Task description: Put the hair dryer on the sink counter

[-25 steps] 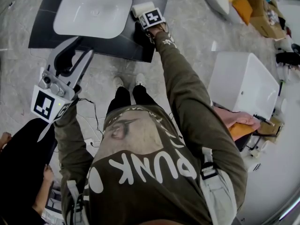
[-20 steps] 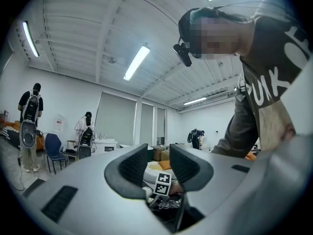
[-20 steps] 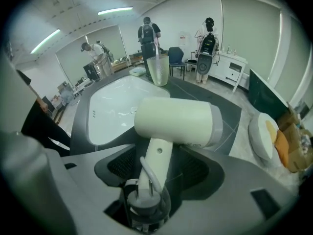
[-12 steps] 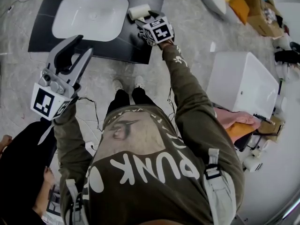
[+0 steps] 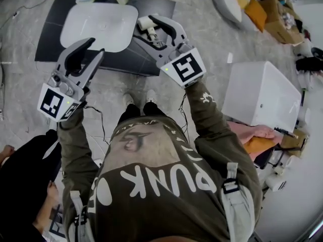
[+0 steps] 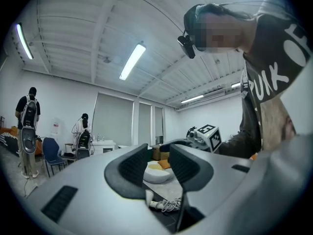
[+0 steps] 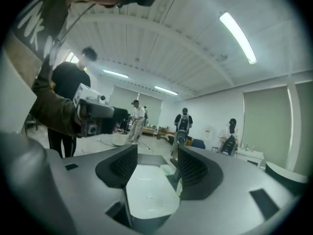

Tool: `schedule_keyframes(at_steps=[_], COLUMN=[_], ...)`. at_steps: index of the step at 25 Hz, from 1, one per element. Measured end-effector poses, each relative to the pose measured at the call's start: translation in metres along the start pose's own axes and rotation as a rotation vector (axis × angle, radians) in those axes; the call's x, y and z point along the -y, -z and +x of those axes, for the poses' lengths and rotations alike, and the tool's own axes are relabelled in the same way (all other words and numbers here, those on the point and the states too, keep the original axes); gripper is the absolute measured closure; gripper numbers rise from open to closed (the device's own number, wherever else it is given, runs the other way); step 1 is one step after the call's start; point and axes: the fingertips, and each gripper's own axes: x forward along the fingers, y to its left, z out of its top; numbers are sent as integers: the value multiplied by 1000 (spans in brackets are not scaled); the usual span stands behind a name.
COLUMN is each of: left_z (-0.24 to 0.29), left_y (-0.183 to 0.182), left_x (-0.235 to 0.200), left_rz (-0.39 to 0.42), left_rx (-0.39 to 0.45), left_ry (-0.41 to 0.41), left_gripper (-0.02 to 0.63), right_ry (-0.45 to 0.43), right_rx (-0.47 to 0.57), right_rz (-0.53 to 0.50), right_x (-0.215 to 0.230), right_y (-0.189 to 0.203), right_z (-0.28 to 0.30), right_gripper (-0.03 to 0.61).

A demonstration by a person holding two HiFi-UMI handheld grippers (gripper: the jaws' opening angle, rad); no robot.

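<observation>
Looking down on a dark sink counter (image 5: 50, 42) with a white basin (image 5: 98, 16) set in it. Holds the left gripper (image 5: 97, 46) raised before the counter's front edge, jaws apart, nothing between them. Holds the right gripper (image 7: 157, 166) up near the right front corner, jaws likewise spread and gripping nothing. Finds the hair dryer (image 5: 146, 22) lying at the counter's right edge, just beside the basin.

part of the hair dryer (image 5: 145, 23) is hidden behind the right hand-held gripper (image 5: 144, 30) in the head view.
</observation>
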Motion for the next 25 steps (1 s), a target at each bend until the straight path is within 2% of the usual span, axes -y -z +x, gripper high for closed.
schedule_keyframes(at_steps=[2,6,11,14,15,17,25], left_z=[2,3,4,5,6,7,5], left_y=[-3,-8,-9,-9,-10,-11,-11], left_x=[2,2,2,4,4,5,9], left_rz=[4,15,18,20,21,23,24], left_rx=[0,-1,-4,-5,-4,-3,-1], left_ry=[1,-1,-1,2,3,4,2], left_gripper=[472,472,472,472,472,472,472], right_ry=[-48,-104,-91,-76,-70,-57,-45], right_rx=[51,80,127,155,159,162,170], right_rz=[-15,1,36,53,54,54,36], right_x=[-15,-31,-25,-20,-18,-15,-14], right_y=[-21,-34,-45,-51,-53,-54,-56], right_z=[-8,-19,-26,-29,-30,-31,-32], right_gripper=[313,327,354,417,469,503,525])
